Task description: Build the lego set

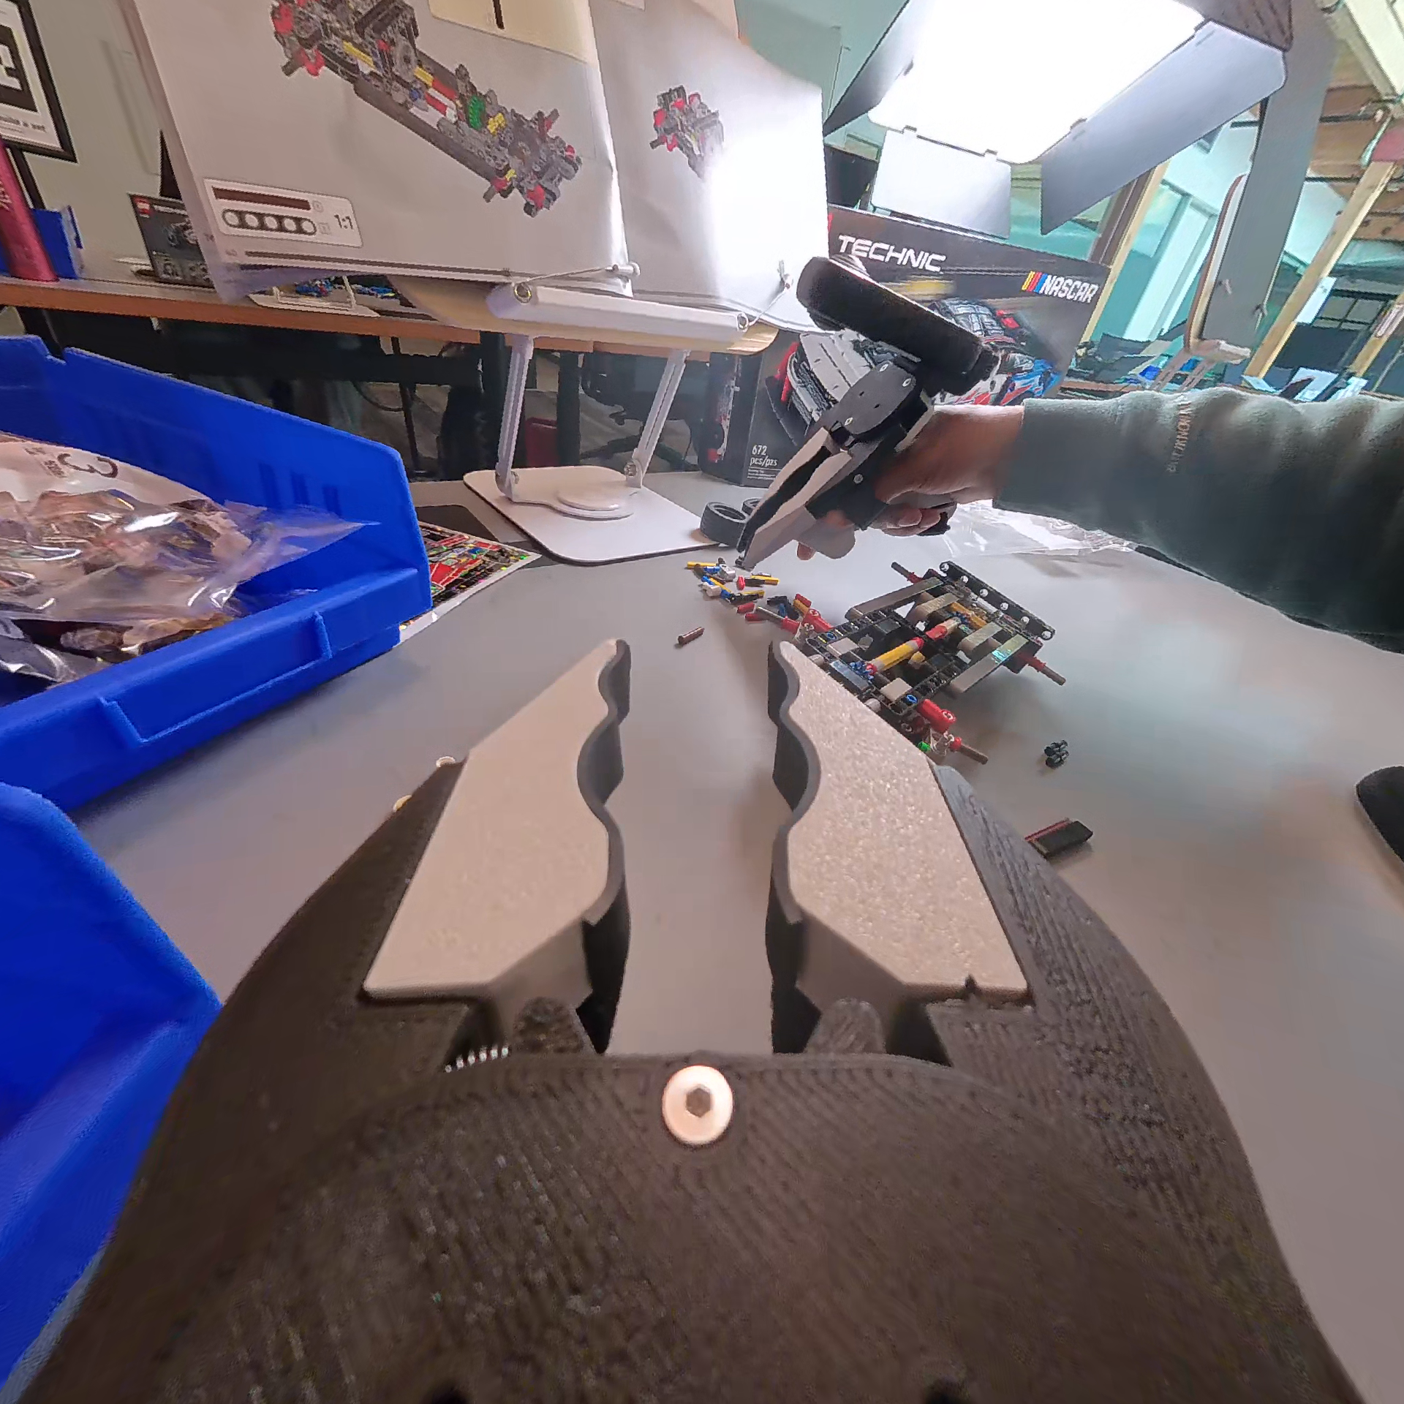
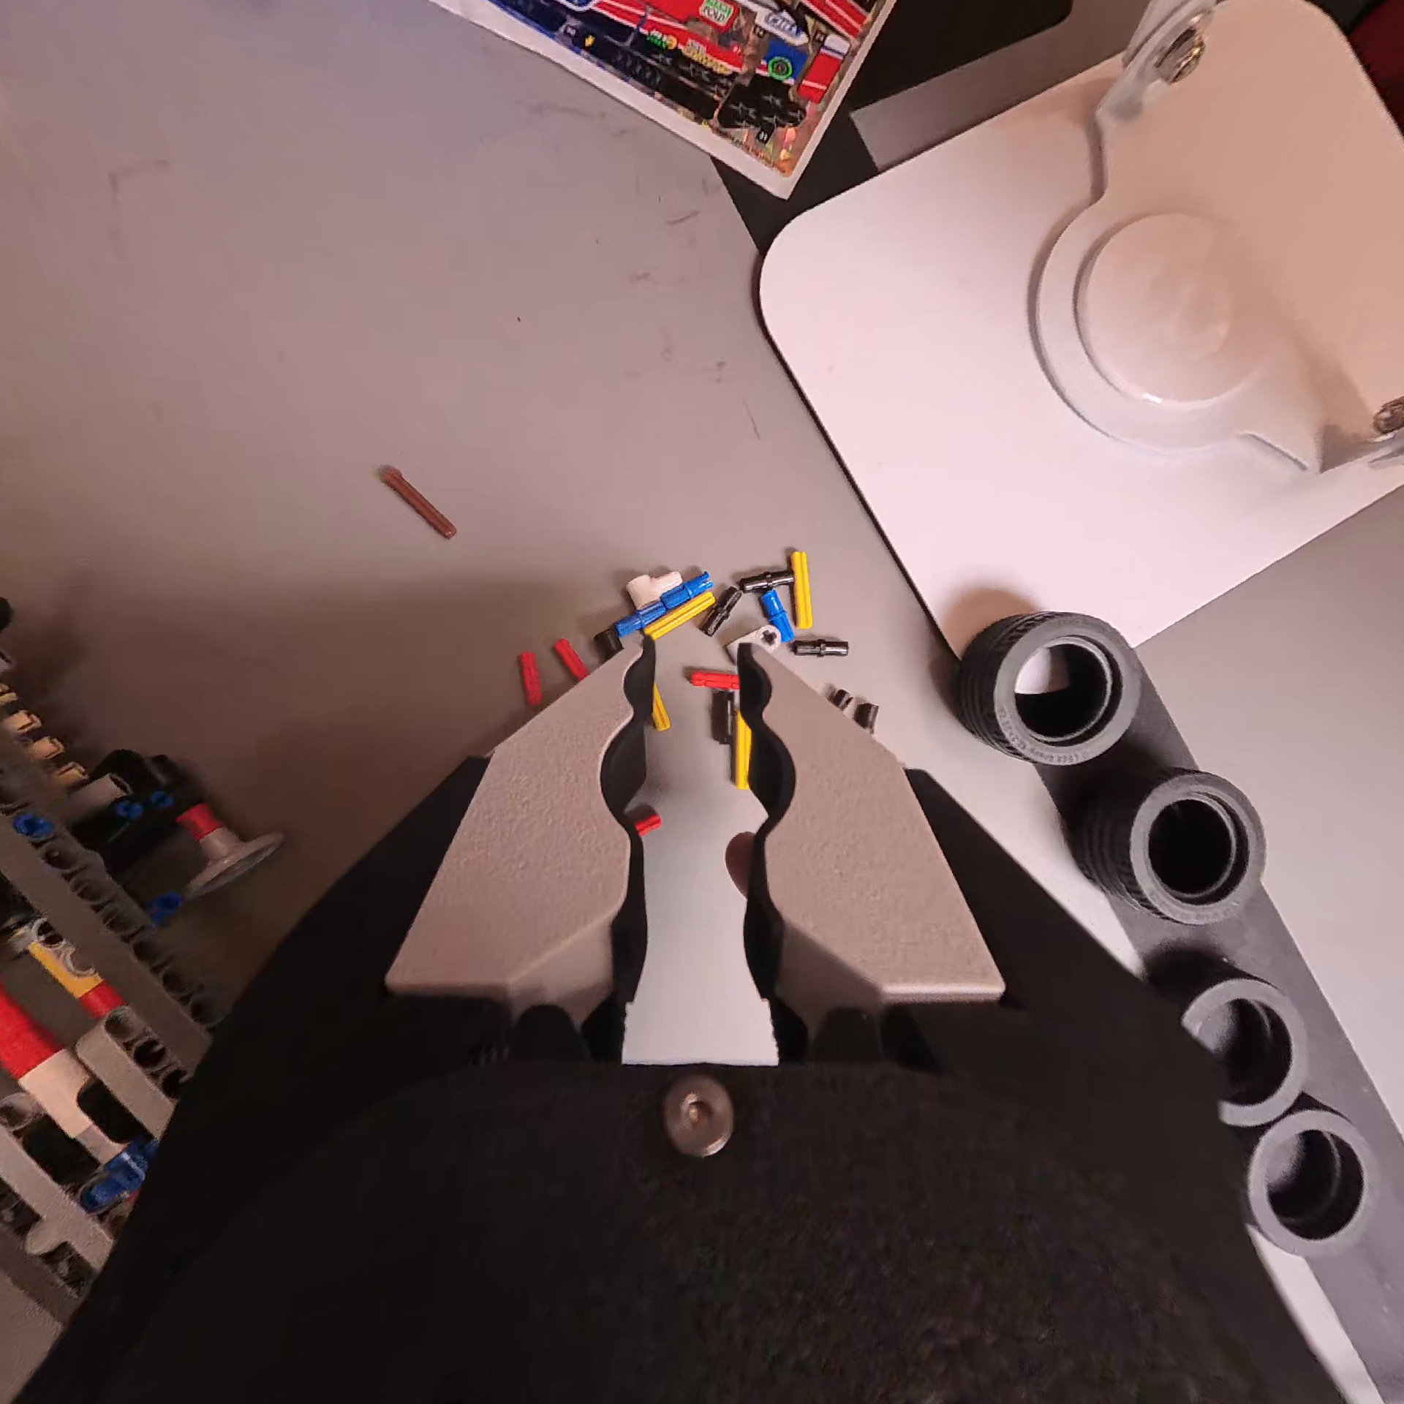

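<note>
My left gripper (image 1: 699, 657) is open and empty, low over the grey table, short of the loose parts. The part-built lego chassis (image 1: 942, 646) lies to its right; it also shows at the left edge of the right wrist view (image 2: 83, 912). My right gripper (image 2: 693, 649) is open, pointing down into a small pile of loose pins and axles (image 2: 706, 608) in blue, yellow, red, black and white. A red pin (image 2: 714, 678) lies between its tips. In the left wrist view the right gripper (image 1: 748, 558) hangs over that pile (image 1: 733, 585). A brown axle (image 2: 418, 503) lies apart to the left.
Blue bins (image 1: 228, 577) with bagged parts stand at left. A white stand base (image 2: 1064, 342) holds the instruction pages (image 1: 380, 137). Several black tyres (image 2: 1052, 687) sit in a row at right. A sticker sheet (image 2: 684, 68) and the set's box (image 1: 965, 304) lie beyond. Spacing between my two grippers at the tips: around 30 cm. To reach the brown axle (image 2: 418, 503) in a straight line is about 9 cm for my right fingers, about 25 cm for my left. It is also in sight in the left wrist view (image 1: 693, 635).
</note>
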A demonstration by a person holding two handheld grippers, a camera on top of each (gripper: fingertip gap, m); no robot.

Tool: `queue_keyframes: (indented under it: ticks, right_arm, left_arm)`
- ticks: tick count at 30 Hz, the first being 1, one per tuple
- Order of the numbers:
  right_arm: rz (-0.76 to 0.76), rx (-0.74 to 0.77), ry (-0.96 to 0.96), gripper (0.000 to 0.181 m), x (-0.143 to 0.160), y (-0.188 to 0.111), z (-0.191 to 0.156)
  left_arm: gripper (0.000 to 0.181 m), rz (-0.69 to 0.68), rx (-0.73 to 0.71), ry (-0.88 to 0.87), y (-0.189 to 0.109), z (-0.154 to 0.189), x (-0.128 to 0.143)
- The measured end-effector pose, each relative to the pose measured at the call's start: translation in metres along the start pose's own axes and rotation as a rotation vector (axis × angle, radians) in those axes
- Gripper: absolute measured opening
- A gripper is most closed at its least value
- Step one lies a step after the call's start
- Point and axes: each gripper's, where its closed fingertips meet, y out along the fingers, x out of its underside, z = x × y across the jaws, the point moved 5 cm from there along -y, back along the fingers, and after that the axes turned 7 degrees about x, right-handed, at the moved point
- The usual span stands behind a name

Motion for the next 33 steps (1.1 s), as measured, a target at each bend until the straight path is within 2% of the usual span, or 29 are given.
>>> queue_keyframes:
  ticks: [9,17,27,33]
  right_arm:
    - [-0.072,0.001,-0.002,0.015,0.012,0.008,0.004]
    - [-0.047,0.015,0.041,0.014,0.006,0.011,0.018]
    - [-0.083,-0.005,0.070,0.012,0.007,0.025,0.015]
    - [-0.072,0.003,0.052,0.011,0.006,0.019,0.015]
  left_arm:
    - [0.033,-0.003,0.006,-0.006,0.000,0.000,0.001]
    - [0.032,-0.004,0.006,-0.019,0.000,-0.002,0.001]
    - [0.031,-0.003,0.005,-0.020,0.000,-0.002,0.001]
    - [0.030,-0.004,-0.001,-0.016,-0.001,-0.003,0.001]
